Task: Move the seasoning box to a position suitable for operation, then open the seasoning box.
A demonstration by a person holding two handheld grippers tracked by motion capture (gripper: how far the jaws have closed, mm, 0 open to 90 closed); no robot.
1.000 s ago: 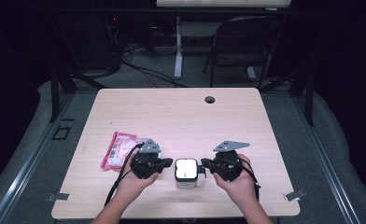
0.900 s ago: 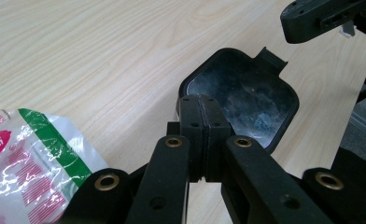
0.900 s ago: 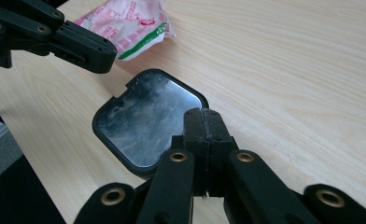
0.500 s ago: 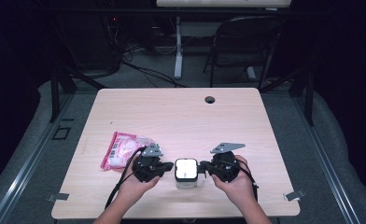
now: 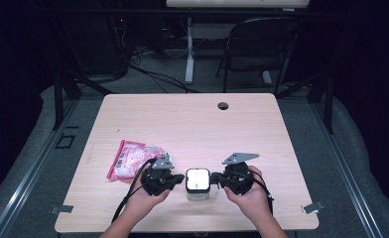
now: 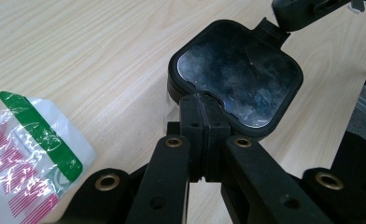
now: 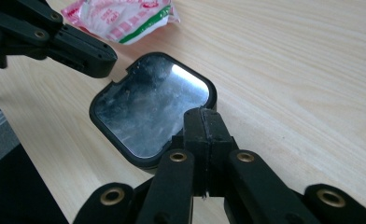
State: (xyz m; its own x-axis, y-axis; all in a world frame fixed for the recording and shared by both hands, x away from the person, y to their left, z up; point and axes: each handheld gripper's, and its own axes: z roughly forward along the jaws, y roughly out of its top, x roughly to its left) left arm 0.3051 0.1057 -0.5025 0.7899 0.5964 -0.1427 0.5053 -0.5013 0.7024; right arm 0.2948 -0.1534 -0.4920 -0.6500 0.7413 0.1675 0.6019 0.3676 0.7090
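Left gripper [image 5: 178,182] and right gripper [image 5: 216,181] face each other, jaws closed

Pink snack packet [image 5: 131,158] on table [image 5: 192,124]; chair [image 5: 259,47] behind.

No text can be made out. The pink and white packet [image 5: 129,158] on the tabletop [image 5: 192,124] carries red print, a green stripe and a barcode-like patch, all too blurred to read.

Black-rimmed shiny container lid [image 5: 197,179], pink/white/green-striped packet [image 5: 128,158], pale woodgrain table [image 5: 192,124], black claws.
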